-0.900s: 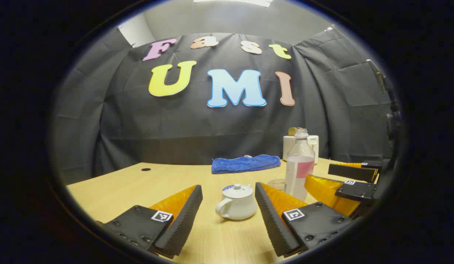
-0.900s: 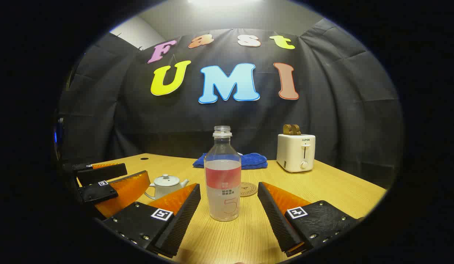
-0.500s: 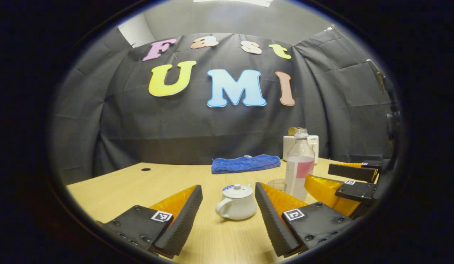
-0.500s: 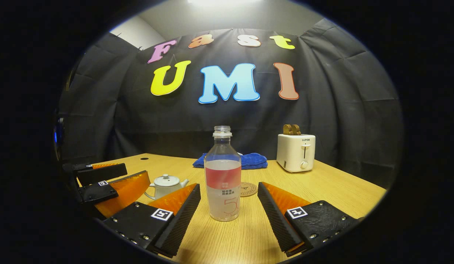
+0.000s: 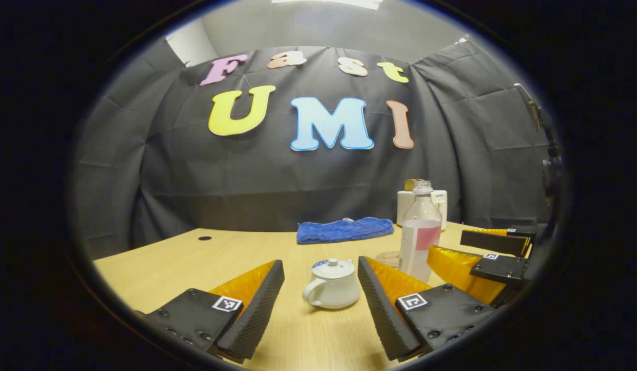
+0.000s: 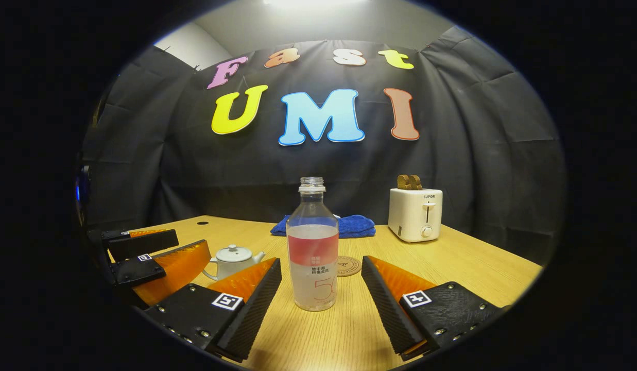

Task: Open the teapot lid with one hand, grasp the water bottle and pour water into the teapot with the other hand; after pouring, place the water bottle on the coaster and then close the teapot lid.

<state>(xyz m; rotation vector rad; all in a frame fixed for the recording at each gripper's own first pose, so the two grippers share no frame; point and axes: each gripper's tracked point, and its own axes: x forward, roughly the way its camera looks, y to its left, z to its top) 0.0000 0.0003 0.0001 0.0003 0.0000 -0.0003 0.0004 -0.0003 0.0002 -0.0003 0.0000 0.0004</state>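
A small white teapot [image 5: 332, 286] with its lid [image 5: 332, 267] on stands on the wooden table, just ahead of my open left gripper [image 5: 318, 309]. An uncapped clear water bottle [image 6: 312, 247], partly filled and pink-labelled, stands upright just beyond the tips of my open right gripper [image 6: 321, 304]. Right behind the bottle lies a round coaster [image 6: 348, 266]. In the right gripper view the teapot [image 6: 233, 261] sits to the left, with the left gripper [image 6: 158, 257] beside it. In the left gripper view the bottle [image 5: 420, 234] and the right gripper [image 5: 483, 255] are at the right.
A folded blue cloth [image 6: 349, 225] lies at the back of the table [image 6: 467, 263]. A white toaster [image 6: 415, 213] with toast in it stands at the back right. A small dark hole [image 5: 205, 238] marks the table's far left.
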